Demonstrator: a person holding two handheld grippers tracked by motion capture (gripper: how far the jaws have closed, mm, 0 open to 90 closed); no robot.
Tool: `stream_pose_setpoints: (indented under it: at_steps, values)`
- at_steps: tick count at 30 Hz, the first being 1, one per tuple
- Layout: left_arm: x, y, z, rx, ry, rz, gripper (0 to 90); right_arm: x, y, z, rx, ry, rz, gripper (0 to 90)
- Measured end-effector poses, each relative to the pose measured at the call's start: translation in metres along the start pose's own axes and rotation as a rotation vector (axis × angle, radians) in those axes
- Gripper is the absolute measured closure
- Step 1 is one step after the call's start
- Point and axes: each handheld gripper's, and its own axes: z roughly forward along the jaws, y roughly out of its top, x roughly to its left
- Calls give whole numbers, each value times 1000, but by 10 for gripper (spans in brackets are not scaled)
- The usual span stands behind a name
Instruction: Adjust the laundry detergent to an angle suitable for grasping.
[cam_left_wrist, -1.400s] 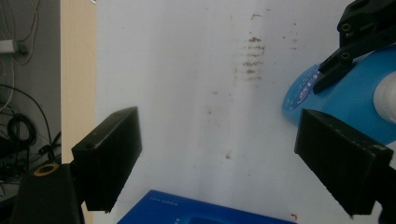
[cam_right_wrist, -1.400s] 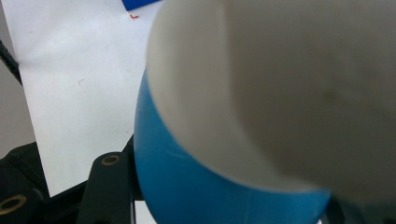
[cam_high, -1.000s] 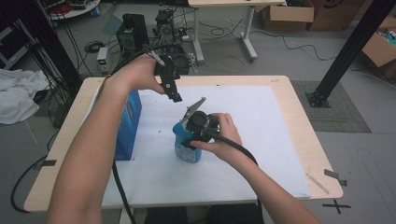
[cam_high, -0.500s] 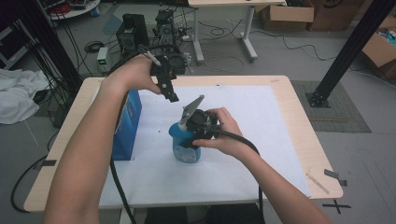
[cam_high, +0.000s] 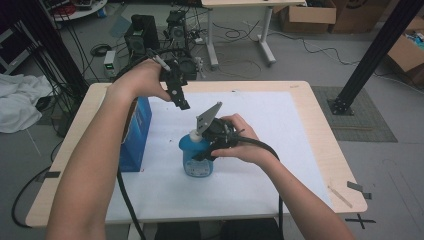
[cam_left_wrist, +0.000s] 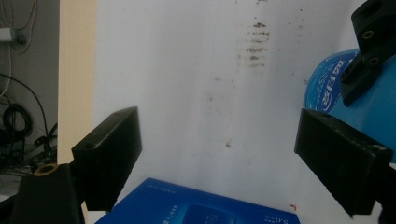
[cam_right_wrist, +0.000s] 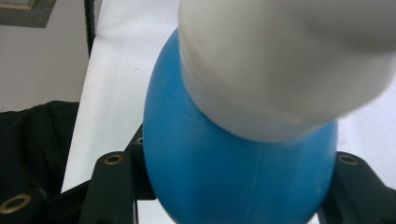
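**A:** What has changed over the last second?

**B:** Very little. In the high view, the right gripper (cam_high: 200, 152) was already clamped on the blue bottle (cam_high: 196, 159) a second ago, and it is clamped there now. The bottle has shifted only slightly and stands upright on the white sheet (cam_high: 280, 140), near the middle of the table (cam_high: 320, 105). The left gripper (cam_high: 182, 102) hangs in about the same spot as before, in the air behind the bottle.

**A:** What does that mean for the work?

**B:** My reading is that the grip is settled, and the bottle is ready to be lifted or held steady while the other claw comes in.

**A:** How do the claws stand, from left to right?

**B:** In the left gripper view the jaws are spread wide with nothing between them, only bare sheet, and the bottle's blue side (cam_left_wrist: 373, 98) shows at the right edge. In the right gripper view both jaws press against the bottle's blue belly (cam_right_wrist: 233, 177), below its white cap (cam_right_wrist: 280, 70).

**A:** What else is around?

**B:** A blue box (cam_high: 137, 132) stands at the left edge of the sheet, near the bottle but apart from it. Beyond the table, cables and equipment lie on the floor.

**A:** Is anything in the way?

**B:** The box crowds the left side, and the left forearm reaches over it. The right half of the sheet is free.
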Motion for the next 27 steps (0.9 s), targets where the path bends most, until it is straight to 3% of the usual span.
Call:
stream_pose_setpoints:
  at_steps: [6, 13, 27]
  values:
    - [-1, 0, 1, 0, -2, -2, 156, -2, -2, 0, -17, 0, -15, 434]
    - [-1, 0, 2, 7, 0, -3, 156, -3, -10, 5, -37, 42, -27, 433]
    - [-2, 2, 2, 11, 0, -3, 157, 3, -11, 3, 6, 26, -26, 421]
